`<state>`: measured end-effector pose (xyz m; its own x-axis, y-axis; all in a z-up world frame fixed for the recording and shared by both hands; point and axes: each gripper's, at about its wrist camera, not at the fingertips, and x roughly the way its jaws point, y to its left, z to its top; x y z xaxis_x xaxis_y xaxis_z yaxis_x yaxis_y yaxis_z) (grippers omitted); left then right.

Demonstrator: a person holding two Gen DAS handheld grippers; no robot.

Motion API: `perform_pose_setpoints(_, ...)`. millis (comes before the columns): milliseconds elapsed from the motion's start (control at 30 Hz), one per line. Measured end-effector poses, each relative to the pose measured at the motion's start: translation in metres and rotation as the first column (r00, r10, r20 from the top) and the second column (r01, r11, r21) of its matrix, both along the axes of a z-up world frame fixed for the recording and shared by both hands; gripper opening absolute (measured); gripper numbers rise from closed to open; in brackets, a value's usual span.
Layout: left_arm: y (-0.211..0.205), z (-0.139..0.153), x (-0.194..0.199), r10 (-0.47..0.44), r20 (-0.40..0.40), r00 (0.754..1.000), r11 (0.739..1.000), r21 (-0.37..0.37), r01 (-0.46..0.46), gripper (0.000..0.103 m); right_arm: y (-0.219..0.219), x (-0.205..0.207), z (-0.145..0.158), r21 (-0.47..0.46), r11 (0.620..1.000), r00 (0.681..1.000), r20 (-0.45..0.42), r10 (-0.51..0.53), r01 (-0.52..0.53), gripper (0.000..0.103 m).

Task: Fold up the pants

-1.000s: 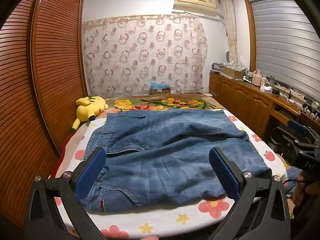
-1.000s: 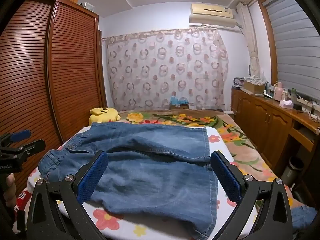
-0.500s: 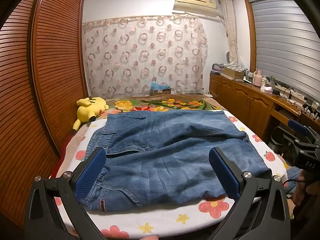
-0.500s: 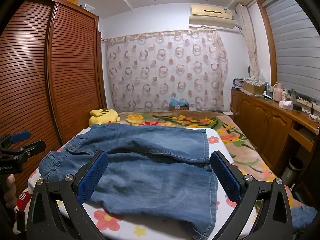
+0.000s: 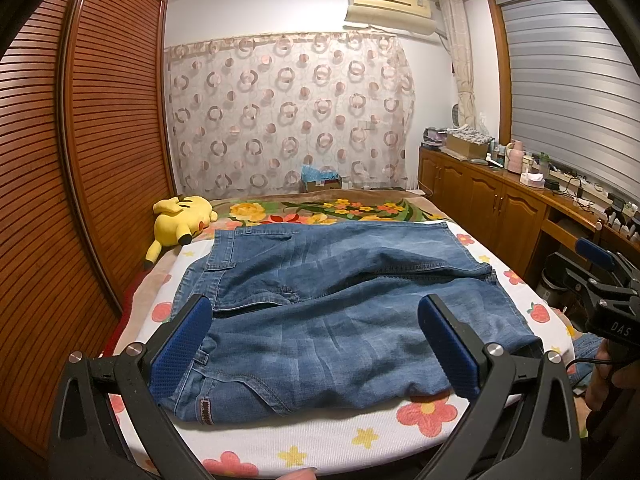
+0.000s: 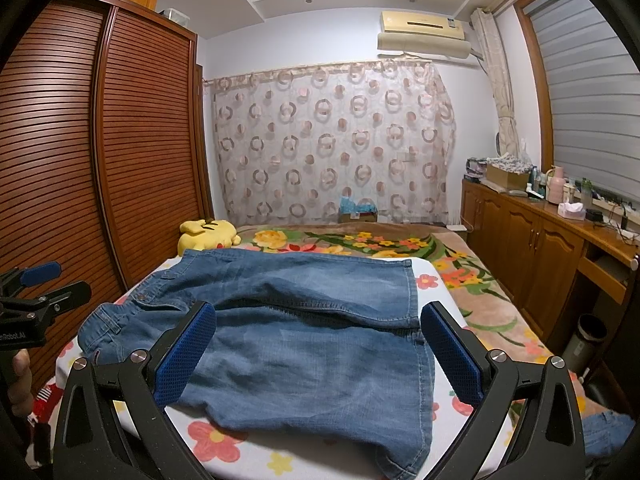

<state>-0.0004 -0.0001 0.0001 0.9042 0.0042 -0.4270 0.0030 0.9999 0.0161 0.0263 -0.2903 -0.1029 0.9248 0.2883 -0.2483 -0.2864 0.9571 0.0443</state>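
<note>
A bed [image 5: 344, 446] covered by a white flower-print sheet fills the near part of the room, with a brown floral blanket [image 5: 340, 208] spread over its far end. To the left runs a slatted wooden wardrobe [image 5: 100, 140]; to the right, a low wooden cabinet [image 5: 492, 208] carries boxes, bottles and cups under a shuttered window [image 5: 568, 92]. A circle-patterned curtain [image 5: 288, 116] hangs on the far wall, an air conditioner [image 5: 388, 4] mounted above it.

The blue jeans [image 5: 332, 316] lie flat across the near half of the sheet, waistband and pocket toward the left, one layer lapped over another along a dark seam that runs left to right. In the right wrist view the jeans [image 6: 304, 344] reach the near edge of the bed, and a bit of denim shows low at the right, beyond the bed.

A yellow plush toy [image 5: 180, 224] lies at the far left, next to the wardrobe and just beyond the jeans.

The left gripper [image 5: 316, 348] hovers near the jeans, its blue-padded fingers spread wide and holding nothing. The right gripper [image 6: 316, 354] is likewise wide apart and empty, above the near part of the jeans. Each gripper also appears at the edge of the other's view, held in a hand [image 6: 18, 384].
</note>
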Motion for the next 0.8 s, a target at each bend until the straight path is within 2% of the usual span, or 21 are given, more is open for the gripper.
perform_pose_setpoints(800, -0.0002, 0.0000, -0.0002, 0.000, 0.003, 1.000, 1.000, 0.002, 0.000, 0.103, 0.0012, 0.0006, 0.0002, 0.001, 1.000, 1.000, 0.004, -0.001, 0.001, 0.102)
